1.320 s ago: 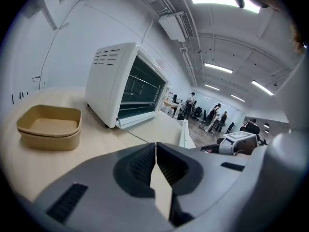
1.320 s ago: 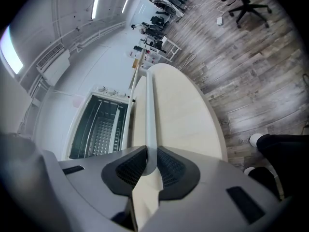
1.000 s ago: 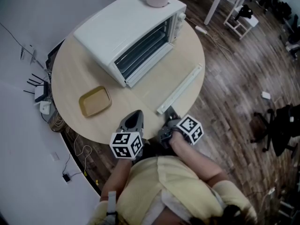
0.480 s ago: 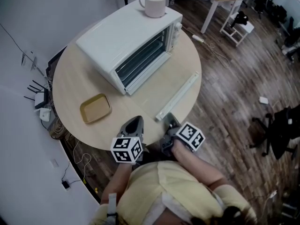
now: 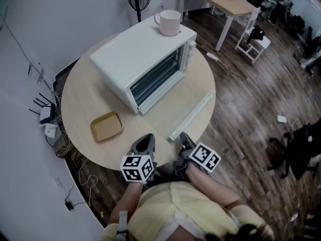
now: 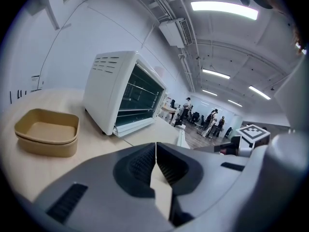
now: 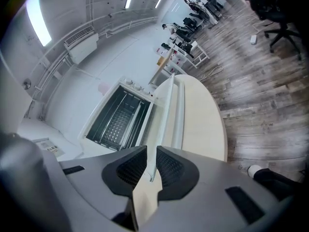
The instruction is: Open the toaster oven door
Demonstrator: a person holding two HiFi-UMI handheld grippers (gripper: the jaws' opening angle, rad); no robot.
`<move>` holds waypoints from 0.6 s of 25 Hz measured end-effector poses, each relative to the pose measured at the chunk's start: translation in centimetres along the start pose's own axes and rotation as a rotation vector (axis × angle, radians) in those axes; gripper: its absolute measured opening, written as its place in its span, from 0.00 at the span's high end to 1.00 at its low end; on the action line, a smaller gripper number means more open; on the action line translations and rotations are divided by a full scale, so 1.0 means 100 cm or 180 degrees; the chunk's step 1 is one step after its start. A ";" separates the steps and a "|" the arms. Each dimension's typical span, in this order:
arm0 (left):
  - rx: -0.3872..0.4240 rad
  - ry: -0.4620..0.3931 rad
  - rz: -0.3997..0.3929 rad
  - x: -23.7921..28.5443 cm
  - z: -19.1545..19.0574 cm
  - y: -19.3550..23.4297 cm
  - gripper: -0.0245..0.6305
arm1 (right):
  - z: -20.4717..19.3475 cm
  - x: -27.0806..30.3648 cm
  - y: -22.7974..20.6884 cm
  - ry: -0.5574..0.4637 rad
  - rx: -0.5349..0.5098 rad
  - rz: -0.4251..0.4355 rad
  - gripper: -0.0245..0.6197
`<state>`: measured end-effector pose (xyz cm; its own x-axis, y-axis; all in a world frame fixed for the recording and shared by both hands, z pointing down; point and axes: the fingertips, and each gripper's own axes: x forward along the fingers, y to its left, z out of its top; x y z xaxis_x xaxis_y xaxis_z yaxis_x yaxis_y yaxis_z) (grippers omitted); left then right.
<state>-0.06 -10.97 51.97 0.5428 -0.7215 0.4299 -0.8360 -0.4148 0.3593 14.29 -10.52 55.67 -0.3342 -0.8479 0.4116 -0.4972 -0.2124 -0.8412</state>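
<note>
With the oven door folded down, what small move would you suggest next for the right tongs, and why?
I would probably open the right tongs and let go of the handle. The door already lies folded down from the oven, whose racks show, and the tongs look closed on the handle's near end, so no pull seems left.

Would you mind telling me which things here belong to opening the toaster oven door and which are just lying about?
Job in hand: toaster oven; its door handle, already swung down flat; right gripper, jaws around the handle's near end.

Lying about: mug on top of the oven; tan tray on the table; left gripper, shut and empty.
</note>
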 end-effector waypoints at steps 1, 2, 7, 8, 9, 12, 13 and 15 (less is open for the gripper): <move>-0.0003 -0.0012 0.0005 -0.001 0.001 0.001 0.95 | 0.001 -0.001 0.004 0.0004 -0.0057 0.0018 0.87; -0.0005 -0.0025 0.0011 -0.002 0.003 0.001 0.95 | 0.000 0.000 0.008 0.0010 -0.0099 0.0055 0.87; -0.0009 -0.0098 0.0047 -0.005 0.012 0.005 0.95 | 0.000 0.005 0.027 0.0030 -0.0306 0.0210 0.89; -0.0011 -0.0110 0.0051 -0.006 0.014 0.006 0.95 | -0.001 0.006 0.031 0.0039 -0.0321 0.0246 0.90; -0.0014 -0.0120 0.0056 -0.007 0.015 0.006 0.95 | -0.001 0.006 0.034 0.0046 -0.0350 0.0279 0.91; -0.0021 -0.0155 0.0069 -0.011 0.019 0.007 0.95 | -0.002 0.007 0.045 0.0043 -0.0480 0.0377 0.94; -0.0022 -0.0166 0.0075 -0.012 0.021 0.008 0.95 | -0.002 0.008 0.049 0.0041 -0.0521 0.0407 0.95; -0.0023 -0.0183 0.0087 -0.013 0.023 0.009 0.95 | -0.001 0.010 0.056 0.0050 -0.0610 0.0453 0.95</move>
<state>-1.73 -11.69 49.80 0.5142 -0.7632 0.3914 -0.8496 -0.3909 0.3541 11.09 -12.44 51.44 -0.4235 -0.8547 0.3002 -0.5866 0.0062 -0.8098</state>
